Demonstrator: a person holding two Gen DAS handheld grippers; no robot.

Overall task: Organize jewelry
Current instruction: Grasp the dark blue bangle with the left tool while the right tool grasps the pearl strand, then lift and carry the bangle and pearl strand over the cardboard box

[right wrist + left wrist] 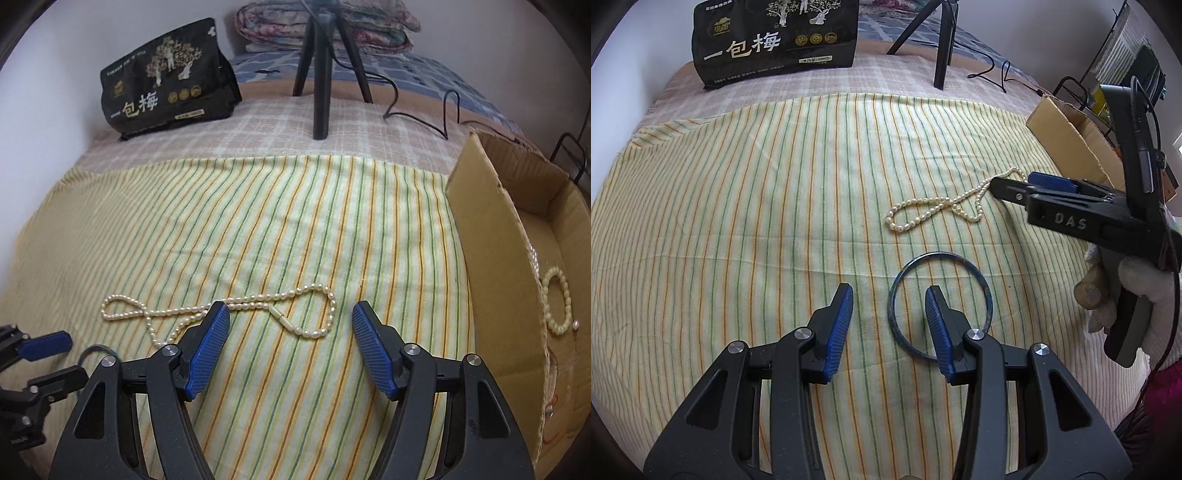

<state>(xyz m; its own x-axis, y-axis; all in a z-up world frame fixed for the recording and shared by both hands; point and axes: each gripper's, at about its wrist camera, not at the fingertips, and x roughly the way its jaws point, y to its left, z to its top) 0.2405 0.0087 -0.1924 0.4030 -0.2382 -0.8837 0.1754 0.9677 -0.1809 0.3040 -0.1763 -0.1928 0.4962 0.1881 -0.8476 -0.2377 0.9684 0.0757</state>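
Observation:
A dark blue bangle (938, 253) lies flat on the striped cloth (738, 192). My left gripper (888, 297) is open just above it, with the bangle's left rim between the two fingers and one finger over the ring's inside. A pearl necklace (251, 305) lies looped on the cloth, its clasp (279, 315) showing. My right gripper (290, 312) is open and hangs over the necklace's middle, holding nothing. In the left wrist view the right gripper (1012, 181) sits above the necklace's (947, 202) right end, held by a gloved hand (1134, 284).
An open cardboard box (480, 221) stands at the right edge of the cloth with a pearl bracelet (557, 299) inside. A black snack bag (775, 40), a tripod (321, 74) with a cable, and folded quilts (369, 22) sit at the back.

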